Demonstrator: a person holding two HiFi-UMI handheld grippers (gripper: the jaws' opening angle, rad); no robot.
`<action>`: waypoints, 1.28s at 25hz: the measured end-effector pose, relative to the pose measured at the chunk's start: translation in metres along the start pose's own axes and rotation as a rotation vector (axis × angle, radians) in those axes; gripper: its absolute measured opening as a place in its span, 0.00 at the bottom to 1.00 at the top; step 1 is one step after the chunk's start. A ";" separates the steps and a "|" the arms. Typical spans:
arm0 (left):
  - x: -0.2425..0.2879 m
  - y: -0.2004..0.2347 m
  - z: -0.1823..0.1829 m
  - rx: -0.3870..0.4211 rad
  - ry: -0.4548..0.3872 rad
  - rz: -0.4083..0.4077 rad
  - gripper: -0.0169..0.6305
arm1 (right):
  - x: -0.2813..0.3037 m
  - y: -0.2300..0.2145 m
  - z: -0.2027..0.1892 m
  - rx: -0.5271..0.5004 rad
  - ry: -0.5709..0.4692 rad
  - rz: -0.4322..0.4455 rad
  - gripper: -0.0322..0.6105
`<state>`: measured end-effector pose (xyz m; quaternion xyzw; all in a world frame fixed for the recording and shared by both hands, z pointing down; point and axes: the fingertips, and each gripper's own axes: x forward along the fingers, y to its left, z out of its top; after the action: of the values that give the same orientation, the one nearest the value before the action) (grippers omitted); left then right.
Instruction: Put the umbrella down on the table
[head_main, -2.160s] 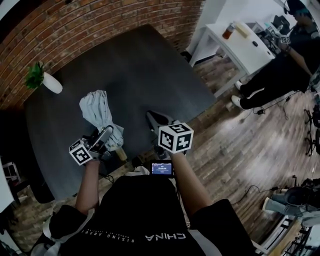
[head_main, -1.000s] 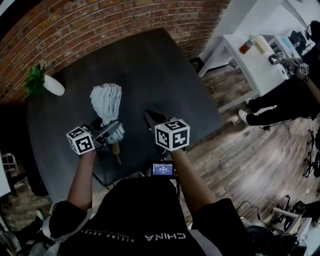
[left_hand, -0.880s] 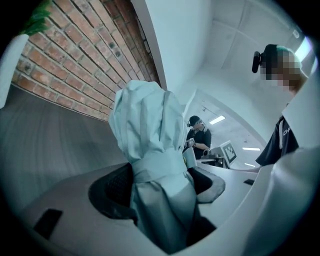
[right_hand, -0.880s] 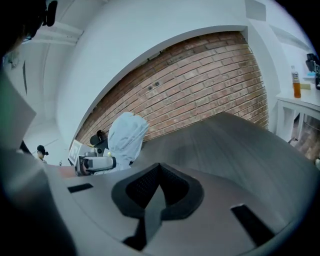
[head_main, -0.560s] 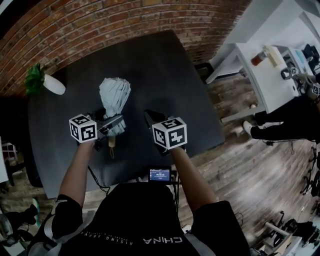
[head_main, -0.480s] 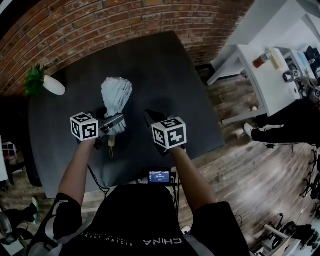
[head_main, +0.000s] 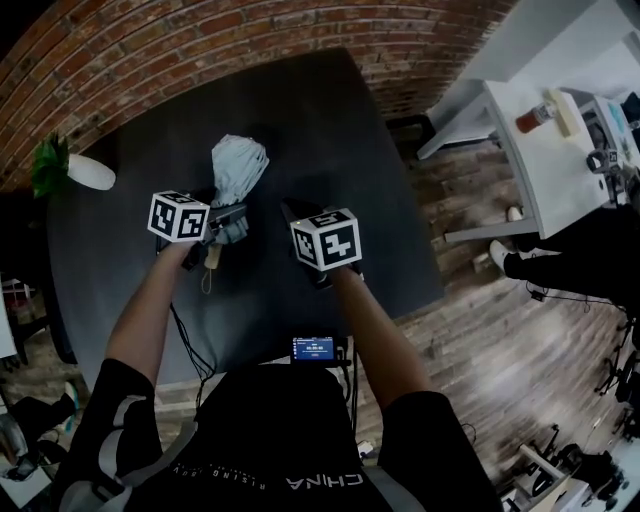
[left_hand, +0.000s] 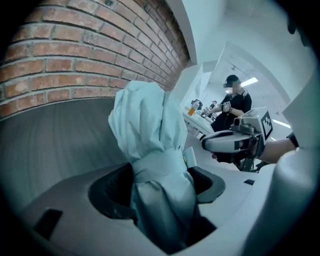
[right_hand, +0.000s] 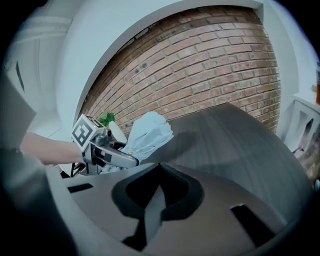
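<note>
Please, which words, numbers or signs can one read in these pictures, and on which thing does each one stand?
"CHINA": white print, upside down in the head view, on the person's black shirt.
Smaller white line beside it on the same shirt: too small to read with certainty.
Digits on the small lit screen in front of the person: too small to read.
Label on the brown bottle at top right: too blurred to read.

A folded pale blue-grey fabric umbrella (head_main: 240, 168) is seen gripped near its tan wooden handle (head_main: 211, 258) by the left gripper (head_main: 236, 214), over a dark grey rectangular table (head_main: 330, 130). The right gripper (head_main: 293, 212) is held just beside it, apart from the fabric. A green plant in a white vase (head_main: 75, 172) is set by the red brick wall (head_main: 200, 50).
</note>
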<state>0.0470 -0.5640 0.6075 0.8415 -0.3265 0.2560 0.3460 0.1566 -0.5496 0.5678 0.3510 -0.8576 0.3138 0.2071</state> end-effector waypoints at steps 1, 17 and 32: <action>0.005 0.004 0.003 0.002 0.013 0.016 0.50 | 0.003 -0.004 0.001 0.005 0.004 -0.001 0.06; 0.059 0.033 0.009 0.092 0.159 0.224 0.51 | 0.023 -0.034 0.004 0.030 0.033 0.011 0.06; 0.075 0.031 -0.003 0.117 0.210 0.273 0.51 | 0.017 -0.039 -0.006 0.042 0.037 0.003 0.06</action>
<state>0.0726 -0.6069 0.6716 0.7768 -0.3842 0.4057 0.2906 0.1745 -0.5753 0.5976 0.3482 -0.8474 0.3382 0.2150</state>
